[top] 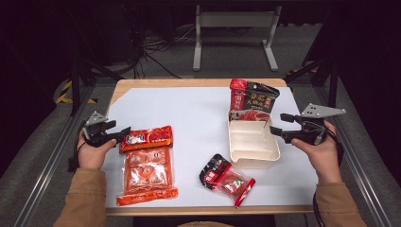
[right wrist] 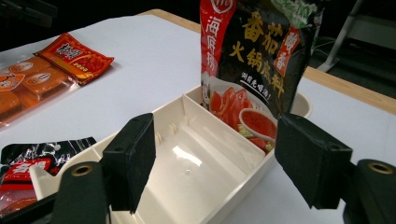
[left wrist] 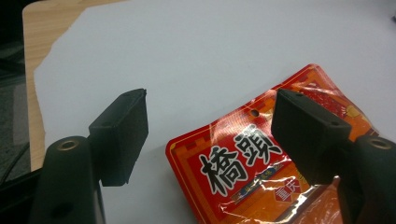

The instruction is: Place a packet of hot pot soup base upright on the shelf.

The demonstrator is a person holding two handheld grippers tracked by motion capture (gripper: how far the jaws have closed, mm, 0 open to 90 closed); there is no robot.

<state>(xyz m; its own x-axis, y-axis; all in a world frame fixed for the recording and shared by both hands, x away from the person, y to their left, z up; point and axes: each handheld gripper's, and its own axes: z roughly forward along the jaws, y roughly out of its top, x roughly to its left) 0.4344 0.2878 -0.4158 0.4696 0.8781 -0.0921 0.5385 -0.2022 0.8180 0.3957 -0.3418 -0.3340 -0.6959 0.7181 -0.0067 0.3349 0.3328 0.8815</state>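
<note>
Here, orange packet [left wrist: 261, 163] beneath open hand-held gripper [left wrist: 210, 135]

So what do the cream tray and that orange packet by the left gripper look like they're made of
The tray: probably moulded plastic, smooth and semi-glossy, with soft light spots on its floor and thin moulded dividers. The orange packet: likely printed plastic film, glossy, judging by its crinkles and sharp white glare.

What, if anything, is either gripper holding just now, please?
Nothing. The left gripper is open over the corner of the red packet, and the right gripper is open by the tray.
</note>
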